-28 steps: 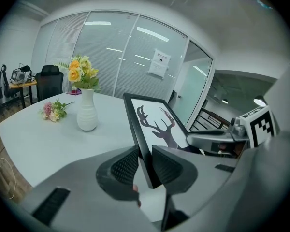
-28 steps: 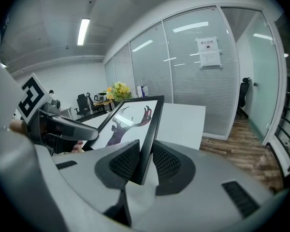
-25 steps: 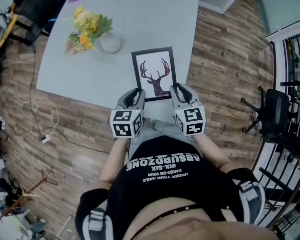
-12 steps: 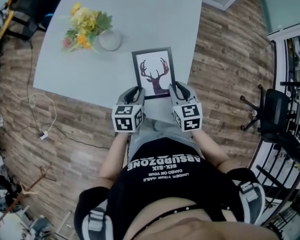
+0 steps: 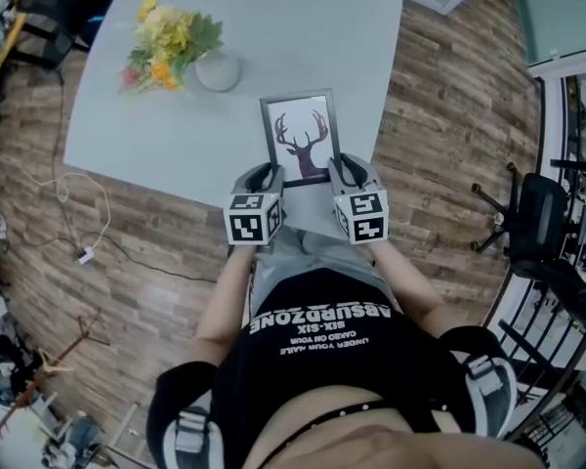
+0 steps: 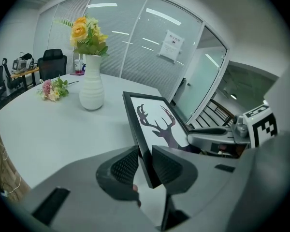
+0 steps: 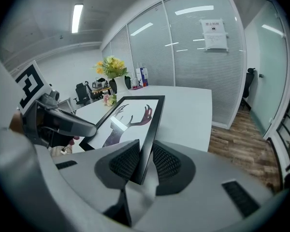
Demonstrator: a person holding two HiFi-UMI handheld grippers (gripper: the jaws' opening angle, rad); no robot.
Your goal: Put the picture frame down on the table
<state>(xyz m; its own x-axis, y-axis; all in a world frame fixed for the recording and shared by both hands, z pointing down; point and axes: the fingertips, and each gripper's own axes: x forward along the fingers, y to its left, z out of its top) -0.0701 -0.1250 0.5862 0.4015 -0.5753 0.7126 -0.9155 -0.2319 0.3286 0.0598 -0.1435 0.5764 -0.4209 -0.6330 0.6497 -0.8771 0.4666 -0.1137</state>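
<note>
The picture frame (image 5: 301,137), a black-edged print of a deer's head, was held over the near part of the tabletop (image 5: 273,27), to the right of the white vase (image 5: 218,70) and its flowers (image 5: 172,39) and apart from them. The left gripper (image 6: 145,162) had its jaws closed on the frame's left edge near the near corner, the ribbed pads pressing front and back with only the thin moulding between them. The right gripper (image 7: 144,161) pinched the right edge the same way. The frame sat tilted, its far end towards the middle of the tabletop. Whether any part of it touched the surface could not be told. The step in hand looked like the final lowering. Doing it well would mean bringing both sides down evenly so the frame does not twist between the two grips, and letting its back settle flat before easing either pair of jaws apart. It should also lie wholly on the tabletop, well in from the near edge. Then both jaws should open together and draw back without dragging the frame.
</note>
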